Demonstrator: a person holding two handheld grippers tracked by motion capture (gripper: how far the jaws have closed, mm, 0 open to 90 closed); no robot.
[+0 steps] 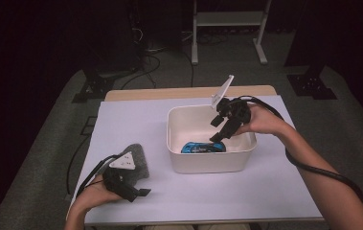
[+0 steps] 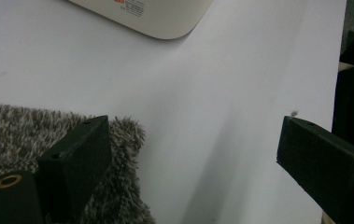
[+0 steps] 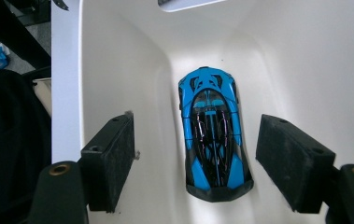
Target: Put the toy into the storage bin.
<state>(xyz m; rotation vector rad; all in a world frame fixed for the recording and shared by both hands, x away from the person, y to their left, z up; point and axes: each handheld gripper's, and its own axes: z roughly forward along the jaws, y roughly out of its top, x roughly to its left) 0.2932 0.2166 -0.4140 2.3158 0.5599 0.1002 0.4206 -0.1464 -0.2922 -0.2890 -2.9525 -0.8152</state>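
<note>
A: Where do we find the blue toy sports car (image 3: 214, 140)?

B: We see it lying on the floor of the white plastic bin (image 1: 208, 163), close against the wall nearest the person. In the high view it shows as a blue shape (image 1: 203, 147) just behind that front wall. In the right gripper view we look straight down on its roof, with its length running up the picture.

A: And the right tool (image 1: 218, 129)?

B: We see it reaching down into the bin from the right, held in the person's right hand (image 1: 260, 120). Its jaws stand apart, one on each side of the car, and neither pad touches it. From that tool's own camera (image 3: 195, 158) we see white bin floor between each pad and the car's flanks. Nothing is held.

A: What about the left tool (image 1: 138, 191)?

B: We see it resting low on the bench (image 1: 246, 191), near the front left edge, in the left hand (image 1: 95, 194). Its jaws are wide apart too (image 2: 193, 149), with only the pale bench sheet between them. One jaw lies over the edge of a grey shaggy cloth (image 2: 30, 130), though we cannot tell whether it touches the pile.

A: Where does that cloth sit?

B: We see it on the bench (image 1: 138, 155), left of the bin and apart from it, partly under the left tool.
</note>
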